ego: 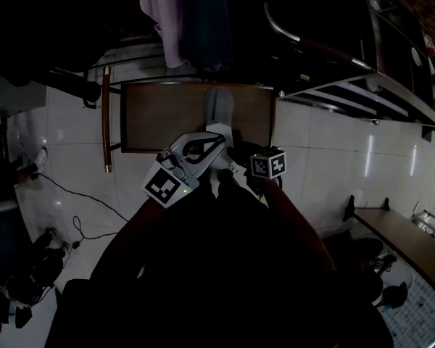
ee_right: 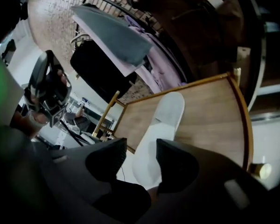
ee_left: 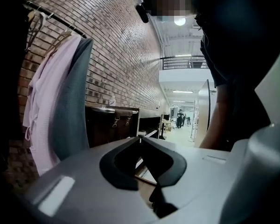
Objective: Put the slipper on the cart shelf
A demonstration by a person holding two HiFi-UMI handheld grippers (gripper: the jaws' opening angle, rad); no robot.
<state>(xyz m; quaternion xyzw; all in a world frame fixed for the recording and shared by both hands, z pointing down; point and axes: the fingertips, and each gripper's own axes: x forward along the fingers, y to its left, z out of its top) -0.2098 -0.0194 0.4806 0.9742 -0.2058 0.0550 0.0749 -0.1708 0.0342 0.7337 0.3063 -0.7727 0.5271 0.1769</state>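
A pale grey slipper [ego: 219, 107] lies lengthwise on the brown wooden cart shelf [ego: 159, 122], toe pointing away from me. In the right gripper view the slipper [ee_right: 163, 125] rests on the shelf board [ee_right: 210, 111], its heel end hanging over the near edge between the jaws. My right gripper [ee_right: 142, 146] is open, and its pads stand clear of the heel on both sides. In the head view the right gripper [ego: 230, 151] sits at the shelf's near edge. My left gripper [ego: 221, 138] hovers beside it, shut and empty, its tips meeting in the left gripper view [ee_left: 140, 139].
Pink and grey clothes [ego: 181, 20] hang on a rail behind the shelf, also seen as clothes [ee_left: 60, 101]. A wooden side rail [ego: 106, 122] frames the shelf's left edge. A black cable [ego: 72, 194] trails over the white tiles. Metal rails [ego: 362, 85] stand at the right.
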